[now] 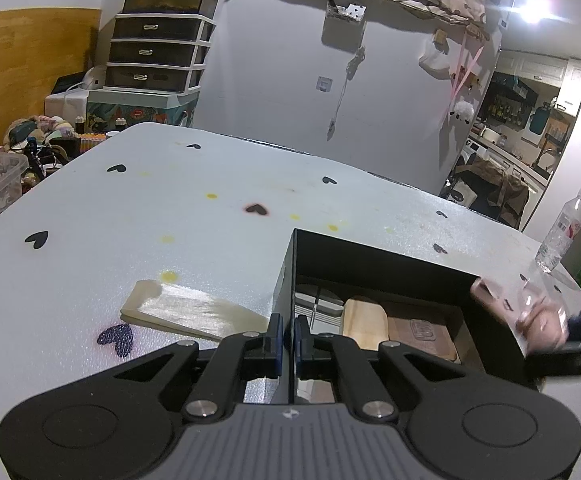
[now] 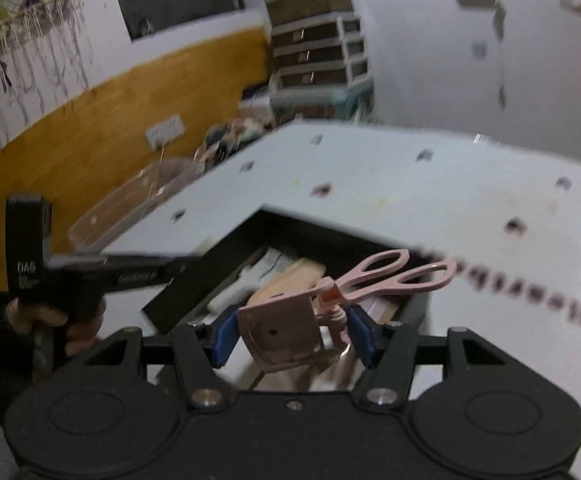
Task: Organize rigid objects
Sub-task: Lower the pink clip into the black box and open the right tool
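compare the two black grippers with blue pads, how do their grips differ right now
The left gripper has its blue pads pinched shut on the thin wall of the black box. The right gripper stands about half open around a pink eyelash curler, holding it above the box. Both point down toward the same box.

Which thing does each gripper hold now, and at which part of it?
The right gripper holds a pink eyelash curler by its curved clamp head. The left gripper is shut on the near wall of the black box.
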A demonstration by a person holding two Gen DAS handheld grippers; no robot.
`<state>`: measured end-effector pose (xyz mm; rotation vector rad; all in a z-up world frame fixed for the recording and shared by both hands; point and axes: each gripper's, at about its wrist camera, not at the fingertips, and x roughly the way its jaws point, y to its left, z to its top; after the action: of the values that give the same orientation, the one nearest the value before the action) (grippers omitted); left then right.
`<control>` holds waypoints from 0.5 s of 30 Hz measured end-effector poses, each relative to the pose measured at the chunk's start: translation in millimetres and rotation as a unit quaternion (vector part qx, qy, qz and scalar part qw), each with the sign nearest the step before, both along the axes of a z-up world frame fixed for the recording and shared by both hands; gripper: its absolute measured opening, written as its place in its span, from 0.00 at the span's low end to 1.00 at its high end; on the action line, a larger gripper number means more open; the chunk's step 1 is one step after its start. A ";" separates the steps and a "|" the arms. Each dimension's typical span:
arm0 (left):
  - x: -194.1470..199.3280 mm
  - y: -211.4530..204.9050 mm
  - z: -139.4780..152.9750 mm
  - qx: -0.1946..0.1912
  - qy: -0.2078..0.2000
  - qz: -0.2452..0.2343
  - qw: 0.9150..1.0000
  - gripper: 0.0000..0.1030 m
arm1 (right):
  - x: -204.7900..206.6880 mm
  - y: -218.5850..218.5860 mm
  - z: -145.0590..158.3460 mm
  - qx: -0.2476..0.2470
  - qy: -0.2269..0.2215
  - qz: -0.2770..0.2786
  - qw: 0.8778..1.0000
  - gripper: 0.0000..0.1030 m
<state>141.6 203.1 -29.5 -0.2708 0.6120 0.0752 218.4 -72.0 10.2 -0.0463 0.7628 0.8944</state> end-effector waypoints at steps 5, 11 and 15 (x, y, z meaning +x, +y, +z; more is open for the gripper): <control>-1.3 1.1 0.9 -0.003 -0.001 -0.002 1.000 0.05 | -7.4 18.3 -14.2 -0.030 0.038 -0.003 0.999 0.58; -1.6 1.5 0.8 -0.003 -0.002 -0.002 1.000 0.05 | -7.5 30.2 -17.2 -0.064 0.025 -0.022 0.997 0.58; -1.0 0.8 0.8 -0.004 -0.002 -0.002 1.000 0.05 | -11.6 36.8 -18.5 -0.072 0.022 -0.012 0.997 0.57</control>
<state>140.6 203.9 -28.7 -0.2775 0.6097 0.0679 206.8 -35.3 -8.3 -0.1451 0.8667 0.8196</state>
